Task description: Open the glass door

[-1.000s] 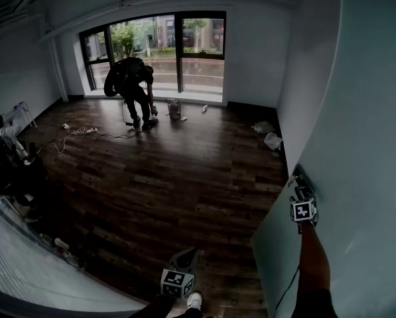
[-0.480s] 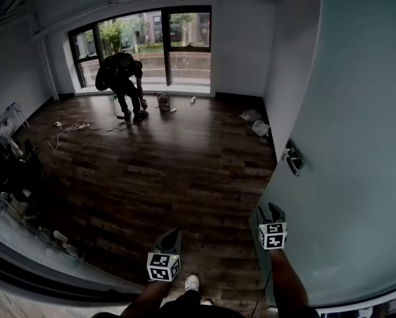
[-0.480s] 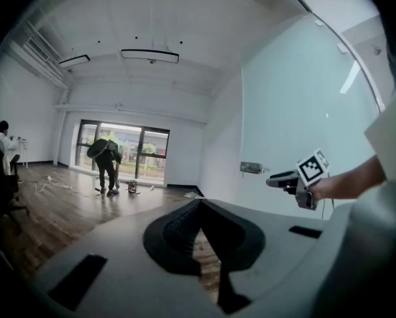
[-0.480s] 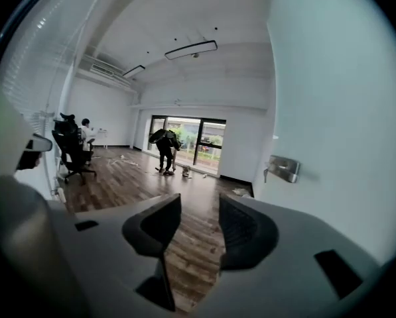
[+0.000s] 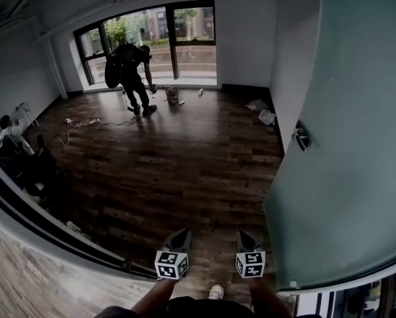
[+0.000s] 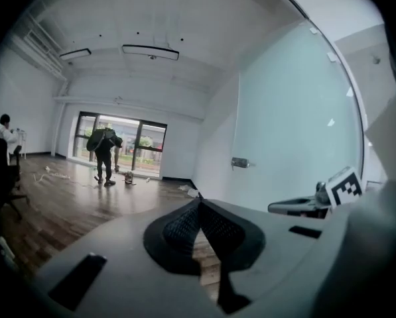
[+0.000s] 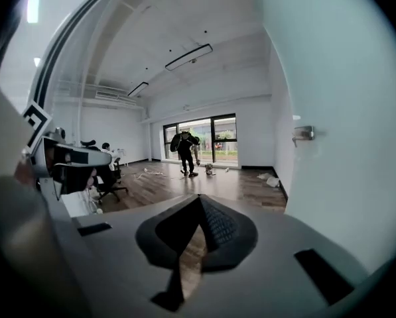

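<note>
The frosted glass door [image 5: 347, 177] stands swung into the room on the right, its metal handle [image 5: 302, 138] free of both grippers. My left gripper [image 5: 178, 236] and right gripper [image 5: 245, 237] sit side by side at the bottom of the head view, well short of the door. Both point into the room, jaws together on nothing. In the left gripper view the door [image 6: 290, 118] and its handle [image 6: 241, 163] lie ahead to the right. In the right gripper view the handle [image 7: 304, 134] is high on the right.
A person [image 5: 132, 68] bends near the far windows [image 5: 178, 35]. Another person [image 5: 8, 136] sits by chairs at the left. Cables [image 5: 85, 122] and bags [image 5: 265, 116] lie on the wood floor. A dark floor track [image 5: 65, 234] curves across the near left.
My right gripper has come off the door handle and drawn back beside the left one, and its jaws have gone from open to shut. The view has backed away over the floor track.
</note>
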Demonstrator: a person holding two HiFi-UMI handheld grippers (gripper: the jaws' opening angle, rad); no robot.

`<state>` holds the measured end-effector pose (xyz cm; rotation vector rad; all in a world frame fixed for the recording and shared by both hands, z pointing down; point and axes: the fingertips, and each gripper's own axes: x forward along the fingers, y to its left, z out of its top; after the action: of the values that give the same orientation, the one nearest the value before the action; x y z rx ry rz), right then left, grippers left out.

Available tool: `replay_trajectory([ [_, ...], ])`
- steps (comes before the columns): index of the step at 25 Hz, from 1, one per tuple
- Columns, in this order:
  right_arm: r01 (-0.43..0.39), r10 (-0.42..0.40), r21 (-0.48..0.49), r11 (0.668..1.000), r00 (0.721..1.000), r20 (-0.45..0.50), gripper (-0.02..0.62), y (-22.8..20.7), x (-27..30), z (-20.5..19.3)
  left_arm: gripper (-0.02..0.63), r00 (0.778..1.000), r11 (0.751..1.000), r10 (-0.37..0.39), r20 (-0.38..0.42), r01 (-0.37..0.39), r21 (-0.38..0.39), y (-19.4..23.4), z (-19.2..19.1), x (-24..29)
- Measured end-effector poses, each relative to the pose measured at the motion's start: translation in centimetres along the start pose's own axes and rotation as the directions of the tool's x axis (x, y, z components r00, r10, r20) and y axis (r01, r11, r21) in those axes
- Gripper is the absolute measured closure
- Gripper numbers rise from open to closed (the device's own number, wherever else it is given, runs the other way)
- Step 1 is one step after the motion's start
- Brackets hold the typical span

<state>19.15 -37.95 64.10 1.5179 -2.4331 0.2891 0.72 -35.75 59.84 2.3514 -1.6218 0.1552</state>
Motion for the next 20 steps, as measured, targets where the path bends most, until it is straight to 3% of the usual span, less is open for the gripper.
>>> replay_trajectory([
  [5, -0.017, 0.017, 0.003, 1.000, 1.000, -0.019, 0.577, 6.8, -5.4, -2.3, 0.600, 0.998, 0.997, -0.069, 0.000, 0.069, 0.019, -2.8, -1.2, -6.1],
  [11, 0.013, -0.013, 0.001, 1.000, 1.000, 0.027, 0.577, 12.8, -13.9, -1.9, 0.600, 0.997, 0.995, -0.080, 0.007, 0.080, 0.064, -4.5, -2.7, -16.0],
  [20, 0.059, -0.059, -0.007, 0.998, 0.996, 0.070, 0.577, 19.7, -23.9, -3.9, 0.600, 0.994, 0.993, -0.107, 0.003, 0.106, 0.042, -6.4, -7.5, -27.0],
])
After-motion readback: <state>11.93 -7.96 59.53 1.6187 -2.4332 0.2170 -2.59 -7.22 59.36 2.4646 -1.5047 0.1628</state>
